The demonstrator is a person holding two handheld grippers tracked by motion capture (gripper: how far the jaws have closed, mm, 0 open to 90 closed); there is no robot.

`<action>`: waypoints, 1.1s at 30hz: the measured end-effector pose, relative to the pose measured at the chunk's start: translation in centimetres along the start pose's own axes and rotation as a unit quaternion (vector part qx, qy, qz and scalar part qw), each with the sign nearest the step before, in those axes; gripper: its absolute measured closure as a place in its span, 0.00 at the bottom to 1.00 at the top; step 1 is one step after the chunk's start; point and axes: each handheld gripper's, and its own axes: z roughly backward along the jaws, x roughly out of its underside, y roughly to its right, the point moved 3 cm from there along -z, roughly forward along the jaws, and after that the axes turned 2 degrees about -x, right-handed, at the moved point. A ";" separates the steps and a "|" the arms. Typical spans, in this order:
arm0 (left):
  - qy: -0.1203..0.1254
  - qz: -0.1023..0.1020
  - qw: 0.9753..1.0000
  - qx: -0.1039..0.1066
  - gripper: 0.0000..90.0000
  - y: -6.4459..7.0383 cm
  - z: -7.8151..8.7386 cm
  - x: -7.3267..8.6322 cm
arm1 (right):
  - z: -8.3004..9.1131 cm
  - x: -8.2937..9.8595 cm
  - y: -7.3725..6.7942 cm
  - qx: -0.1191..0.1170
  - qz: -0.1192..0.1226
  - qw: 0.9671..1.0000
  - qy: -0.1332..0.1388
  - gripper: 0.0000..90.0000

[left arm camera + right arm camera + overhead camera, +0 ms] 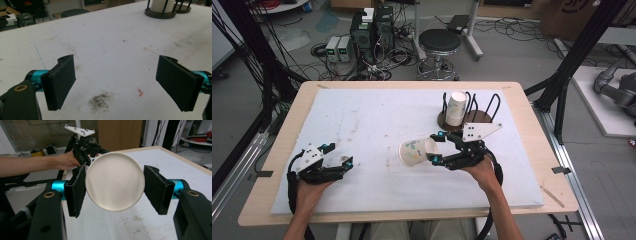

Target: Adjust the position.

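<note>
Both hand-held grippers (pixel 336 154) (pixel 438 147) wide-jawed

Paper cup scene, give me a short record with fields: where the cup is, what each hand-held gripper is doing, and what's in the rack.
cup: paper cup on its side, base toward the right hand-held gripper
right hand-held gripper: jaws either side of the cup's base; firm grip cannot be told
left hand-held gripper: open, holding nothing, over the white mat
rack: wire rack on a round brown base, holding a second paper cup
</note>
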 end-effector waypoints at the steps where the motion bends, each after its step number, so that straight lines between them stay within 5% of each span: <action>1: 0.000 0.000 1.000 0.000 0.18 0.0 0.0 0.0 | 0.1 0.0 0.0 0.002 0.000 1.000 -0.001 0.43; 14: 0.001 -0.004 1.000 0.014 0.17 -0.1 0.2 -0.3 | 0.2 0.0 0.0 -0.003 -0.001 1.000 -0.001 0.43; 19: 0.025 -0.034 0.997 0.065 0.17 -0.1 0.8 -3.0 | 0.3 -0.1 0.1 -0.007 0.003 1.000 0.002 0.43; 23: 0.042 -0.054 0.988 0.137 0.17 0.2 1.0 -5.8 | 0.4 -0.3 0.2 -0.014 0.002 1.000 0.001 0.43; 27: 0.048 -0.066 0.971 0.226 0.16 0.6 0.9 -8.4 | 0.3 -0.6 0.4 -0.024 0.004 1.000 0.007 0.43; 30: 0.051 -0.079 0.961 0.259 0.16 0.9 0.8 -9.6 | 0.2 -0.7 0.4 -0.028 0.005 1.000 0.002 0.43; 33: 0.049 -0.089 0.957 0.273 0.16 1.4 0.5 -10.3 | 0.1 -0.9 0.4 -0.035 0.007 0.999 0.001 0.43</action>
